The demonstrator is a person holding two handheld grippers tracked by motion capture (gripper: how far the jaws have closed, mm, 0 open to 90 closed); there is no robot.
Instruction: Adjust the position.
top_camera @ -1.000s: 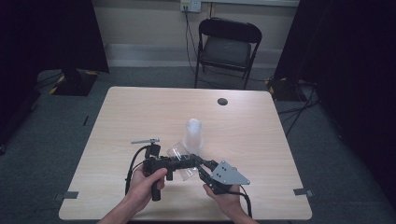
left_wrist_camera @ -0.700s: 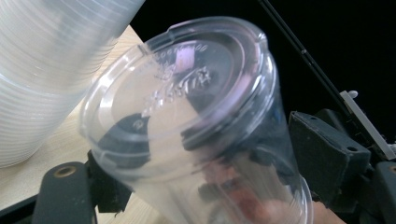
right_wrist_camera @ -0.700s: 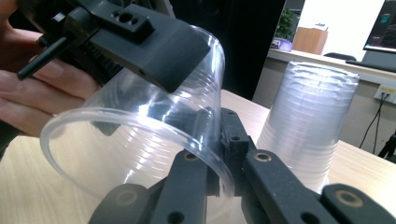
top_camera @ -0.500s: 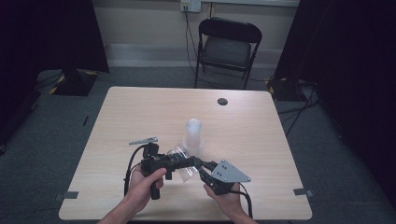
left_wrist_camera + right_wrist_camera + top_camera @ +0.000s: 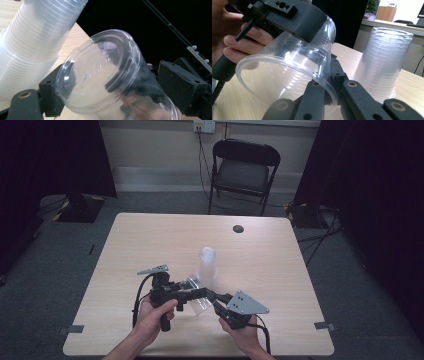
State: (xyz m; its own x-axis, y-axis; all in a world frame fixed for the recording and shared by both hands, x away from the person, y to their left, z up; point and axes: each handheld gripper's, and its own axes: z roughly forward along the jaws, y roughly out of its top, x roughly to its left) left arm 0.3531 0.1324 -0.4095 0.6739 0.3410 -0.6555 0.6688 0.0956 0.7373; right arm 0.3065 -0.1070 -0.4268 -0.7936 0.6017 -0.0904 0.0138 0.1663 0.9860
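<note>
Clear plastic cup [image 5: 196, 296] is held tilted above table [image 5: 280, 270], near the front edge, just by upside-down cup stack [image 5: 206, 265]. R gripper [image 5: 216, 298] pinches cup's rim wall. L gripper [image 5: 192, 291] jaws have just been opening; now spread either side of cup base.

Clear glossy plastic cup [image 5: 287, 65], ribbed plastic cup stack [image 5: 382, 65], matt pale wood-grain table [image 5: 150, 245]
</note>
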